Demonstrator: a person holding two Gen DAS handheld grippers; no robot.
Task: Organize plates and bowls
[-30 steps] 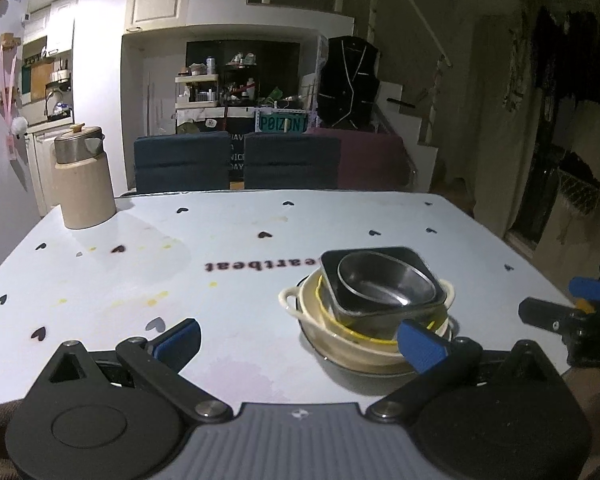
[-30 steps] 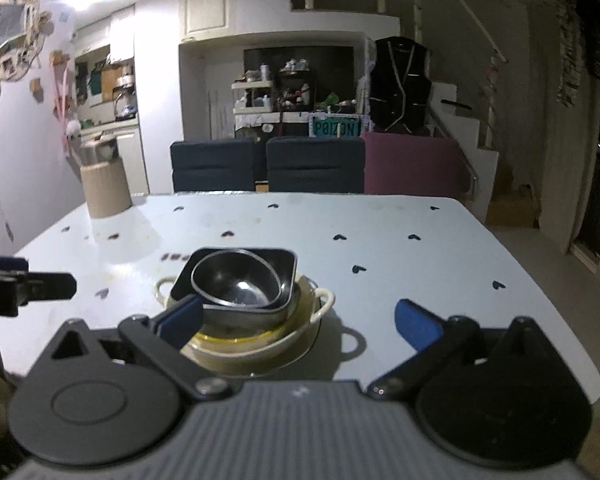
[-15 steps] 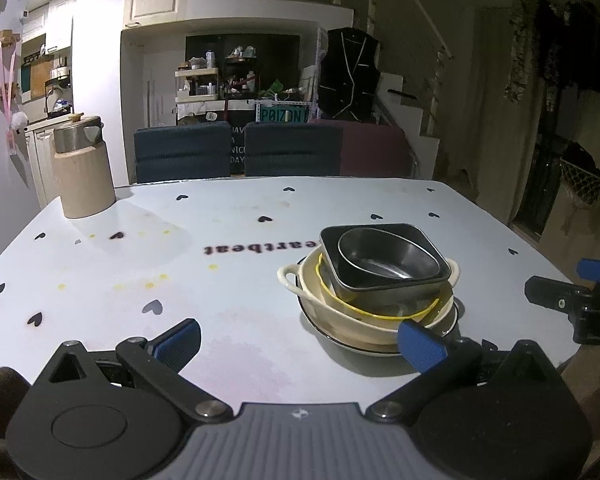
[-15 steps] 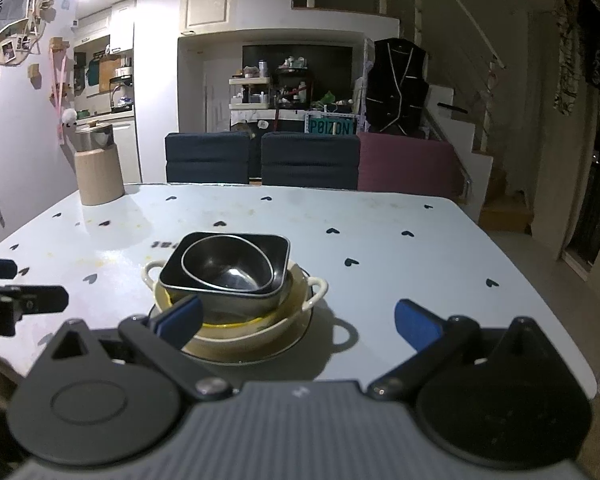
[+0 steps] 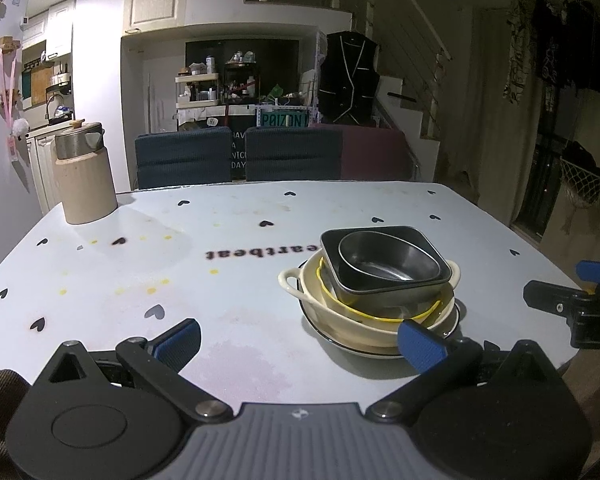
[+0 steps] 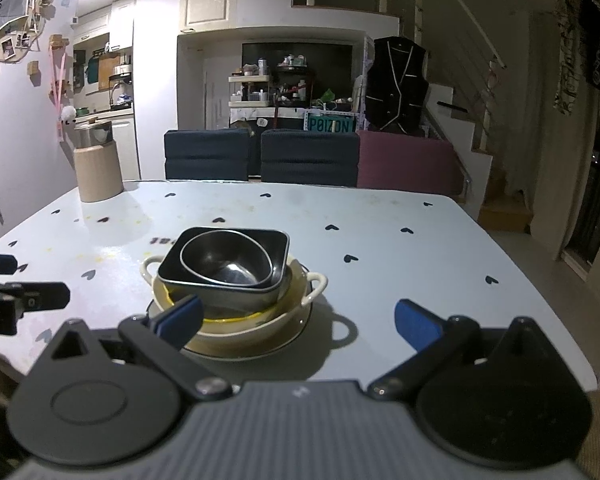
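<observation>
The stack of bowls looks heavy and could break or slip. Grab the cream bowl's side handles. The left gripper and right gripper are wide open, holding nothing.

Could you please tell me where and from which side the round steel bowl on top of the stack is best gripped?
Grip the steel bowl by its raised near-right rim, coming from above with the right tongs: one finger inside, one outside. The bowl sits tilted in the square dark dish, leaving that edge most exposed.

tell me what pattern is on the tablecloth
Small black hearts scattered over a pale tablecloth, plus one printed word; clearest in the right wrist view.
</observation>
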